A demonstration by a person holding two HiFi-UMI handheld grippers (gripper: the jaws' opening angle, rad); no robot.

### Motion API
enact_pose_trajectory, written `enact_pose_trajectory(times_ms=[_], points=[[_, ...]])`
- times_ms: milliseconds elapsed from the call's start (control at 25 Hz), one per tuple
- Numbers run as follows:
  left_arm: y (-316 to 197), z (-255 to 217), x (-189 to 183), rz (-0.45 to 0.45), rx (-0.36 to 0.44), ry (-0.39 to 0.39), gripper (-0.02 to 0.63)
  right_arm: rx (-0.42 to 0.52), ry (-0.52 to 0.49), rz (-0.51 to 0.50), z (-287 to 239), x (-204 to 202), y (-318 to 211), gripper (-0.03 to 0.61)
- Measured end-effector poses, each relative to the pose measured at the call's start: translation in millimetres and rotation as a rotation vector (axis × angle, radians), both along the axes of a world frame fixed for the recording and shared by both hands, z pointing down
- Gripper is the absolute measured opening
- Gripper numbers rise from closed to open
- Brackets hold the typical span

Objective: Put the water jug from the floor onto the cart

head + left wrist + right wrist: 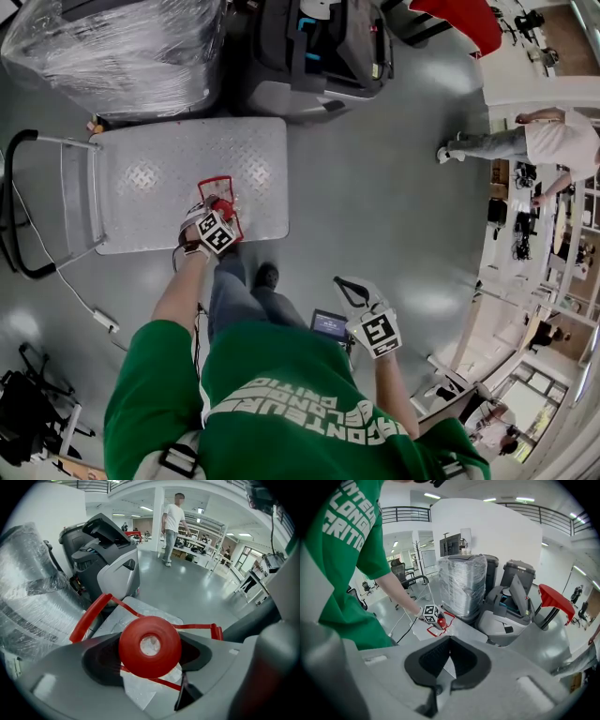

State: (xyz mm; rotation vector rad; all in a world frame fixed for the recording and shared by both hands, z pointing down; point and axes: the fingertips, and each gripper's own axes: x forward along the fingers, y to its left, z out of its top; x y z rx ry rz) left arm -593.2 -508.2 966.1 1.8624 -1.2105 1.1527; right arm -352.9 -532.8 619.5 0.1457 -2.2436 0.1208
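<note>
Left tongs (221,214) are gripping the jug (215,190) by its red cap (150,645) over the cart (150,178) (right tongs (449,642) are hanging closed, empty); lowering it straight, clear of the edge, seems wise before releasing.

Most of the water jug (217,189) hides behind its red cap (150,646) (and fingers (101,660) of the left gripper (220,210)).

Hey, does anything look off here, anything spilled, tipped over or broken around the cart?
Nothing stands out. The water jug is over the cart deck, with the left gripper shut on its red cap. No puddle shows on the cart or the floor. The right gripper is shut and empty.
</note>
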Motion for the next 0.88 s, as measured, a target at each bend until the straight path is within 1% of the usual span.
enact_pose_trajectory(times_ms=[240, 400, 520, 720, 760, 800, 880], points=[[11.2, 3.4, 6.1, 0.019, -0.032, -0.016, 0.334, 0.004, -0.015, -0.001, -1.5, 4.0, -0.6, -0.008], [15.2, 3.2, 5.3, 0.006, -0.040, -0.006, 0.333, 0.012, -0.029, 0.005, -2.8, 10.8, 0.5, -0.008], [19.3, -2.0, 4.8, -0.020, -0.033, 0.007, 0.331, 0.019, -0.036, 0.002, -6.0, 17.7, 0.9, -0.008], [22.1, -23.2, -6.9, -0.089, 0.023, -0.010, 0.322, 0.028, -0.069, -0.016, -8.1, 21.3, -0.3, -0.008], [21.2, -30.0, -9.9, -0.102, 0.041, -0.017, 0.307, 0.029, -0.077, -0.021, -8.5, 21.1, -0.7, -0.008], [20.0, -37.7, -10.1, -0.112, 0.061, -0.021, 0.312, 0.031, -0.084, -0.025, -9.8, 22.2, -0.9, -0.008], [18.7, -53.6, -4.0, -0.123, 0.099, -0.023, 0.291, 0.036, -0.095, -0.032, -12.6, 27.7, -0.7, -0.008]])
